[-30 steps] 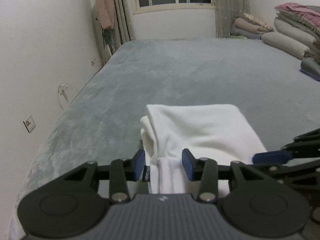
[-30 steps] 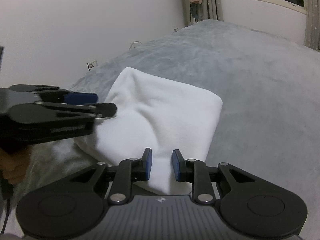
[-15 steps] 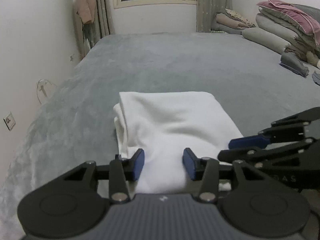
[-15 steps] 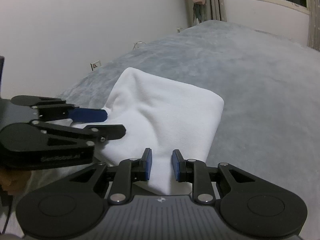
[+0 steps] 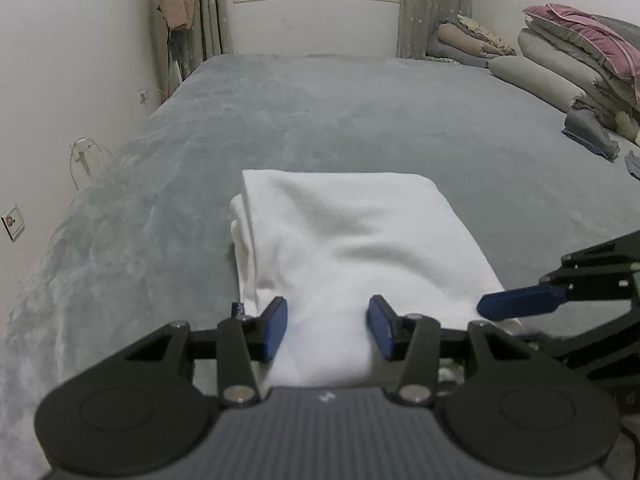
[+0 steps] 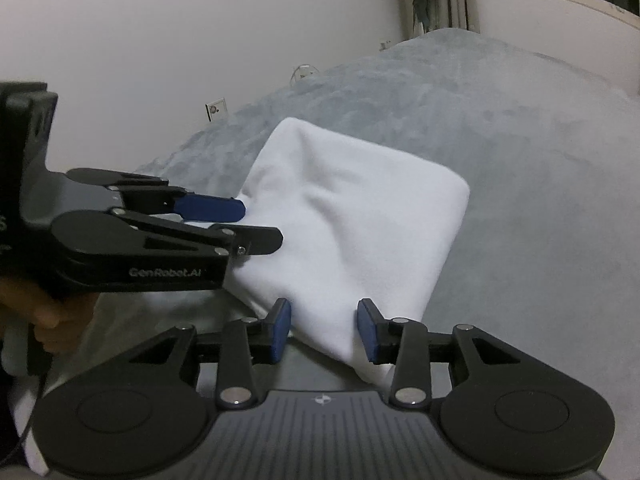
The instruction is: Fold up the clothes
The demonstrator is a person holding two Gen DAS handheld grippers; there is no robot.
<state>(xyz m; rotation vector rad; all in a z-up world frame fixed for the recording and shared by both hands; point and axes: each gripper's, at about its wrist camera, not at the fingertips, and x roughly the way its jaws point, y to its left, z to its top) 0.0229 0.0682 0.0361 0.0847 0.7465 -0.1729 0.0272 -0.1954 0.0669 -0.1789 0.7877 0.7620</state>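
We see folded white cloth [image 5: 352, 248] lying flat on grey bed [image 5: 360, 120], near its 6 o'clock edge. Our left tool [image 5: 327, 327] spread, fingers either side of cloth's near hem, not pinching. Our right tool [image 6: 323, 329] spread too, straddling cloth corner at 5 o'clock. Pillows [image 5: 560, 68] stacked at 2 o'clock.

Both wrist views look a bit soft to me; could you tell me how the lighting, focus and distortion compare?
Left wrist view: dim, even light, white cloth nearly featureless, bed edges bowed by the fisheye, dark corners. Right wrist view: similar dimness, wall evenly lit without glare, left gripper slightly blurred, bed surface soft.
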